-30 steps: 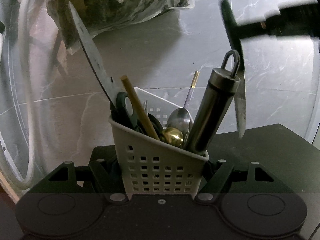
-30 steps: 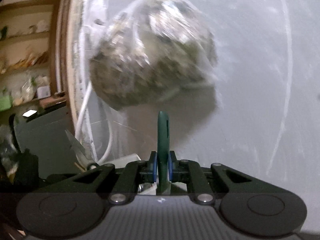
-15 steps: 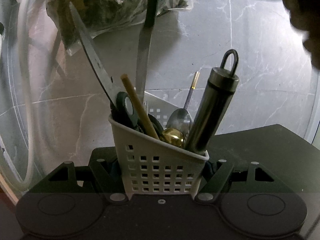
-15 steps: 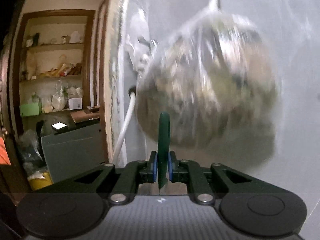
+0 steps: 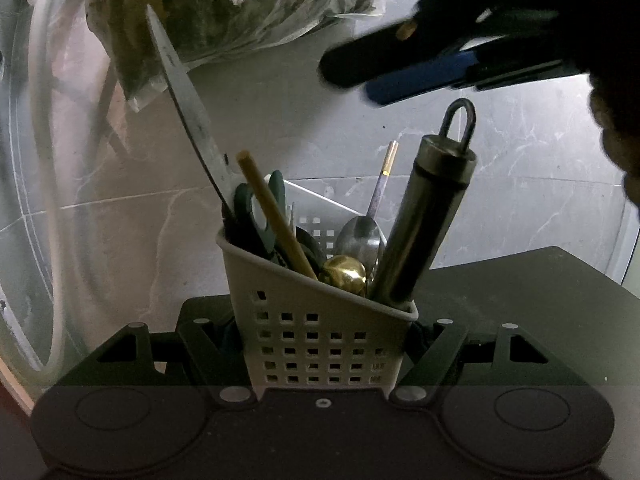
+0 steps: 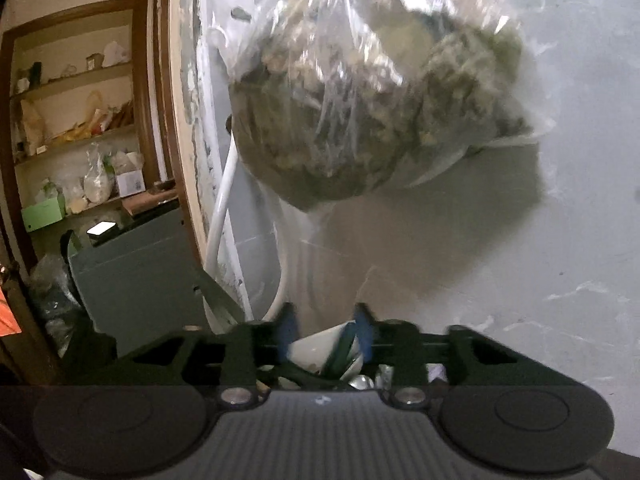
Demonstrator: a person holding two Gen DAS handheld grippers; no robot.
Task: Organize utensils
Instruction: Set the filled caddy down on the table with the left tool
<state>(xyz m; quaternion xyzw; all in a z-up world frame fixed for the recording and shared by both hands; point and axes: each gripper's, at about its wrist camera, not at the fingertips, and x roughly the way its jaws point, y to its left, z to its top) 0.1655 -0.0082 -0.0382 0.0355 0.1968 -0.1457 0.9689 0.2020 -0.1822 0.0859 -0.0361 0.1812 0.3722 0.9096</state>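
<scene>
My left gripper (image 5: 326, 332) is shut on a white perforated utensil holder (image 5: 320, 336), one finger at each side. In the holder stand scissors (image 5: 188, 120) with green handles, a wooden chopstick (image 5: 276, 216), a brass spoon (image 5: 346, 274), a steel spoon (image 5: 360, 236), a dark metal cylinder (image 5: 424, 220) with a loop, and a green-handled knife (image 5: 277, 190). My right gripper (image 6: 325, 332) hovers just above the holder (image 6: 312, 348) and its jaws are opening. The knife's green handle (image 6: 344, 344) shows low between the blue pads (image 6: 288, 332), free of them. From the left wrist view the right gripper (image 5: 356, 80) is at the upper right.
A clear plastic bag of greenish dried stuff (image 6: 360, 100) hangs on the marble wall above the holder. A white hose (image 5: 44, 160) runs down the left. The holder rests over a black surface (image 5: 520, 300). A doorway with cluttered shelves (image 6: 80, 120) lies to the left.
The right gripper brought the green-handled knife from the right over the holder, blade down, then let go. The knife now stands in the holder and the jaws are apart. The left gripper has kept still.
</scene>
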